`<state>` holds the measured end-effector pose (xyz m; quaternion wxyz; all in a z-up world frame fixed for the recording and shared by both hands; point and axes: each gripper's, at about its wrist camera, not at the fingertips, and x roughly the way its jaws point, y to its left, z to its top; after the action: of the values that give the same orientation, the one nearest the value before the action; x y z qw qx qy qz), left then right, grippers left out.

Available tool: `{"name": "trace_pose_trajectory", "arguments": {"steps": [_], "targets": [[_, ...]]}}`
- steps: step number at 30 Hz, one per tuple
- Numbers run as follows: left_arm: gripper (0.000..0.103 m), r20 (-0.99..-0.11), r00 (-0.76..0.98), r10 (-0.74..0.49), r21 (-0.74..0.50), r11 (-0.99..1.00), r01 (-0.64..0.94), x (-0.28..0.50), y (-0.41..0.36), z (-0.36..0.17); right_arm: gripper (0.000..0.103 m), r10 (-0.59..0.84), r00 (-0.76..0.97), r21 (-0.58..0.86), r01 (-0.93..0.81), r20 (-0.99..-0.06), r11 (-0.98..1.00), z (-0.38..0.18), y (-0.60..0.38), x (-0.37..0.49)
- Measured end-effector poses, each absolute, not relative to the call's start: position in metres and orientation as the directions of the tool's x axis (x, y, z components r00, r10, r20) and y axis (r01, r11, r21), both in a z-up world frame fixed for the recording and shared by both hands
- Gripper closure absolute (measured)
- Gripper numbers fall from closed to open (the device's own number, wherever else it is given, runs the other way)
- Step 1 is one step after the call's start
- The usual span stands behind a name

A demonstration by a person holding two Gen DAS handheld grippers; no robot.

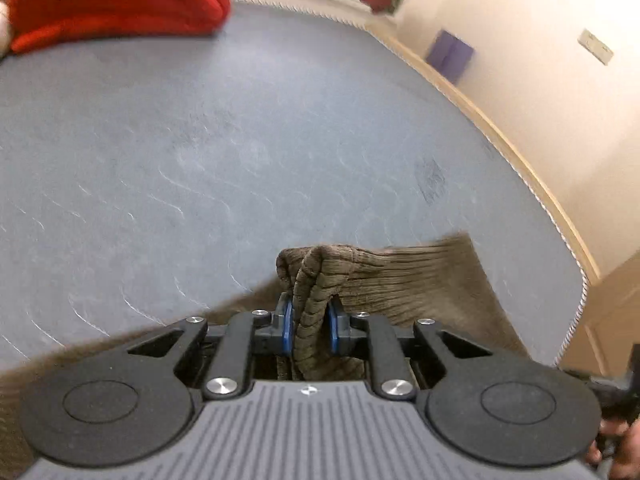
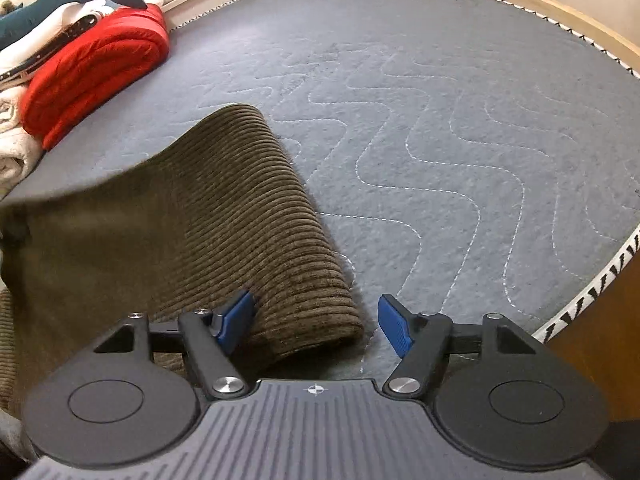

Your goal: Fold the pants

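Grey quilted mattress [image 2: 460, 128] under everything. Your left tongs [image 1: 310, 326] were clamped on a bunched fold of the brown corduroy pants [image 2: 224, 220]; your right tongs [image 2: 318, 322] were spread wide, pants between and left of them.

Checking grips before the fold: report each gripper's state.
Left gripper shut on the pants; right gripper open, pads apart beside the cloth.

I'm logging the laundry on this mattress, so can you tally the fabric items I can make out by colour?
Brown: 1, the ribbed corduroy pants, pinched by the left gripper.
Red: 1, the folded quilted blanket.
Dark teal: 1, a garment on the pile.
White or cream: cannot separate, counted as 1 heap.
Total: 4.
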<state>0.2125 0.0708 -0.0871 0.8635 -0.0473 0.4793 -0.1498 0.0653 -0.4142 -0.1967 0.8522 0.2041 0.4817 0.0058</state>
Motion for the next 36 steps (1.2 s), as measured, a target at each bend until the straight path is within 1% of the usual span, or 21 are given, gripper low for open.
{"name": "trace_pose_trajectory", "arguments": {"steps": [1, 2, 3, 4, 5, 8, 10, 12, 14, 16, 18, 19, 21, 23, 24, 26, 28, 30, 32, 34, 36], "targets": [[0.079, -0.826, 0.503, -0.255, -0.191, 0.966, 0.175, 0.215, 0.073, -0.094, 0.033, 0.22, 0.536, 0.371, 0.19, -0.815, 0.909, -0.197, -0.415, 0.064], [0.07, -0.845, 0.498, -0.196, -0.149, 0.98, 0.133, 0.217, 0.076, -0.101, 0.033, 0.236, 0.535, 0.39, 0.194, -0.811, 0.9, -0.199, -0.416, 0.064], [0.069, -0.863, 0.49, -0.121, -0.087, 0.992, 0.091, 0.219, 0.078, -0.108, 0.033, 0.25, 0.533, 0.406, 0.198, -0.808, 0.892, -0.199, -0.417, 0.064], [0.069, -0.87, 0.486, -0.085, -0.057, 0.996, 0.072, 0.218, 0.08, -0.109, 0.033, 0.249, 0.531, 0.408, 0.205, -0.81, 0.889, -0.198, -0.418, 0.064], [0.066, -0.867, 0.492, -0.084, -0.069, 0.996, 0.049, 0.216, 0.084, -0.107, 0.033, 0.245, 0.528, 0.405, 0.209, -0.813, 0.89, -0.199, -0.417, 0.064], [0.058, -0.86, 0.481, -0.173, -0.201, 0.98, -0.007, 0.204, 0.098, -0.096, 0.033, 0.258, 0.516, 0.428, 0.242, -0.817, 0.871, -0.199, -0.419, 0.065], [0.058, -0.875, 0.427, -0.229, -0.248, 0.969, 0.011, 0.194, 0.094, -0.102, 0.033, 0.277, 0.507, 0.458, 0.275, -0.816, 0.846, -0.203, -0.423, 0.066], [0.058, -0.901, 0.34, -0.269, -0.261, 0.963, 0.071, 0.18, 0.085, -0.114, 0.033, 0.288, 0.5, 0.474, 0.297, -0.817, 0.829, -0.206, -0.425, 0.067], [0.057, -0.933, 0.268, -0.241, -0.195, 0.963, 0.188, 0.165, 0.063, -0.127, 0.033, 0.292, 0.496, 0.483, 0.315, -0.818, 0.817, -0.209, -0.425, 0.066], [0.056, -0.966, 0.211, -0.15, -0.08, 0.949, 0.305, 0.148, 0.046, -0.144, 0.033, 0.291, 0.494, 0.487, 0.331, -0.819, 0.808, -0.209, -0.425, 0.065], [0.048, -0.967, 0.227, -0.115, -0.027, 0.934, 0.356, 0.134, 0.041, -0.153, 0.033, 0.288, 0.492, 0.487, 0.343, -0.822, 0.803, -0.21, -0.423, 0.066], [0.047, -0.964, 0.243, -0.105, -0.015, 0.938, 0.346, 0.133, 0.043, -0.149, 0.037, 0.289, 0.492, 0.489, 0.346, -0.821, 0.801, -0.21, -0.422, 0.066], [0.048, -0.959, 0.265, -0.104, -0.016, 0.949, 0.314, 0.135, 0.047, -0.138, 0.041, 0.276, 0.494, 0.48, 0.351, -0.824, 0.804, -0.207, -0.418, 0.063], [0.048, -0.94, 0.327, -0.101, -0.004, 0.958, 0.285, 0.136, 0.054, -0.123, 0.051, 0.257, 0.499, 0.463, 0.35, -0.828, 0.814, -0.204, -0.414, 0.062], [0.048, -0.932, 0.345, -0.111, -0.015, 0.962, 0.271, 0.14, 0.057, -0.117, 0.055, 0.243, 0.504, 0.451, 0.345, -0.829, 0.823, -0.202, -0.412, 0.062], [0.046, -0.912, 0.379, -0.158, -0.073, 0.971, 0.229, 0.14, 0.065, -0.098, 0.07, 0.226, 0.522, 0.435, 0.323, -0.823, 0.84, -0.194, -0.407, 0.06], [0.041, -0.888, 0.409, -0.209, -0.135, 0.97, 0.203, 0.144, 0.07, -0.084, 0.075, 0.206, 0.558, 0.414, 0.276, -0.804, 0.867, -0.178, -0.399, 0.057], [0.022, -0.858, 0.436, -0.273, -0.208, 0.959, 0.19, 0.15, 0.071, -0.07, 0.077, 0.168, 0.63, 0.352, 0.18, -0.759, 0.919, -0.149, -0.381, 0.05], [0.016, -0.818, 0.438, -0.372, -0.328, 0.928, 0.177, 0.154, 0.073, -0.058, 0.077, 0.145, 0.709, 0.267, 0.063, -0.69, 0.962, -0.117, -0.354, 0.039], [0.016, -0.773, 0.415, -0.48, -0.459, 0.875, 0.157, 0.161, 0.074, -0.051, 0.078, 0.148, 0.78, 0.146, -0.073, -0.608, 0.987, -0.085, -0.315, 0.023], [0.014, -0.729, 0.395, -0.559, -0.547, 0.823, 0.154, 0.166, 0.072, -0.047, 0.078, 0.185, 0.815, 0.043, -0.194, -0.549, 0.98, -0.063, -0.278, 0.007]]}}
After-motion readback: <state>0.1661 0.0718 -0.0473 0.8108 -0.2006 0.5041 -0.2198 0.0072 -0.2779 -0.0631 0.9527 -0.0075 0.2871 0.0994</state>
